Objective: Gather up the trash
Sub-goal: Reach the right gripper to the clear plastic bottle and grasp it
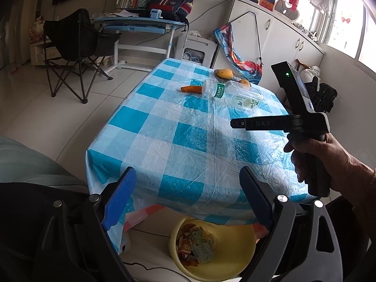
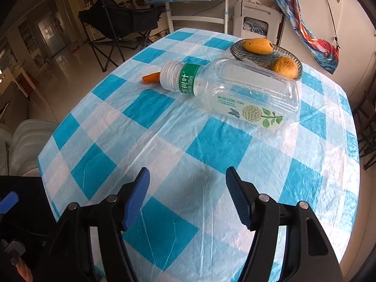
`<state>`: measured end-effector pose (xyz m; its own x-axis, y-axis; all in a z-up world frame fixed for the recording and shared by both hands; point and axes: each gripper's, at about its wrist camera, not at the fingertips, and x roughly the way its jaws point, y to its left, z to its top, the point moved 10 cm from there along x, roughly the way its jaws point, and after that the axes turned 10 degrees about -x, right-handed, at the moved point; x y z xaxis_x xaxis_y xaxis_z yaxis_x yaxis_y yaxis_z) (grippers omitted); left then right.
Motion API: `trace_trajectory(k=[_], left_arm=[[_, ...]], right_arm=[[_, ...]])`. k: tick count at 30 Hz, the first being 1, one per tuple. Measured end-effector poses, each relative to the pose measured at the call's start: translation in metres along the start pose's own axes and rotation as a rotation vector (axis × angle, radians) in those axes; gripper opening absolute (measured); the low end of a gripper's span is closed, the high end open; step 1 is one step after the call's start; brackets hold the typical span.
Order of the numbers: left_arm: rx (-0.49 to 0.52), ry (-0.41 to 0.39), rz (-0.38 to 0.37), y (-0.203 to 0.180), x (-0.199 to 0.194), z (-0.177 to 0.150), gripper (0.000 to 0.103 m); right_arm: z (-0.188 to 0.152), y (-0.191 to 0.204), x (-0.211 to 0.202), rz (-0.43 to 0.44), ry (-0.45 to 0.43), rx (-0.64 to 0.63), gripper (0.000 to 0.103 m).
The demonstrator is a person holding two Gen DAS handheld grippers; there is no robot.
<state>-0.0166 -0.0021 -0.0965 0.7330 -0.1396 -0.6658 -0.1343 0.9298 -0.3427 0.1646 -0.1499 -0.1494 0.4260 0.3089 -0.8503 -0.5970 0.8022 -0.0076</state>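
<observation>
Our right hand-held gripper [image 2: 186, 197], jaws apart and empty, faces the empty bottle [image 2: 231, 89] lying crosswise ahead, cap toward the carrot [image 2: 151, 78]; left hand-held gripper [image 1: 188, 197] gapes empty above the bin [image 1: 212, 246].

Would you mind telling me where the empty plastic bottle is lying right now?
The plastic bottle lies on its side on the checked tablecloth, toward the far right in both views, its neck beside the carrot piece and its base by the fruit plate.
</observation>
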Motion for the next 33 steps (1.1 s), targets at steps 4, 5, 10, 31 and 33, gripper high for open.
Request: trace_trajectory(k=[4,5,10,31,33], left_arm=[[0.002,0.009,0.004,-0.001,0.005,0.001,0.087],[0.001,0.008,0.005,-0.001,0.005,0.001,0.087],[-0.014,0.018,0.018,0.002,0.010,0.002,0.088],[-0.049,0.112,0.042,0.009,0.038,-0.003,0.088],[-0.056,0.123,0.031,0.008,0.040,0.001,0.088]], right_arm=[[0.005,0.001,0.007,0.015,0.003,-0.019,0.066],[0.005,0.002,0.008,0.019,0.002,-0.018,0.067],[-0.001,0.009,0.006,0.022,-0.002,-0.042,0.070],[0.084,-0.022,0.011,-0.194,-0.014,-0.450,0.077],[0.086,-0.028,0.026,-0.234,0.043,-0.531,0.077]])
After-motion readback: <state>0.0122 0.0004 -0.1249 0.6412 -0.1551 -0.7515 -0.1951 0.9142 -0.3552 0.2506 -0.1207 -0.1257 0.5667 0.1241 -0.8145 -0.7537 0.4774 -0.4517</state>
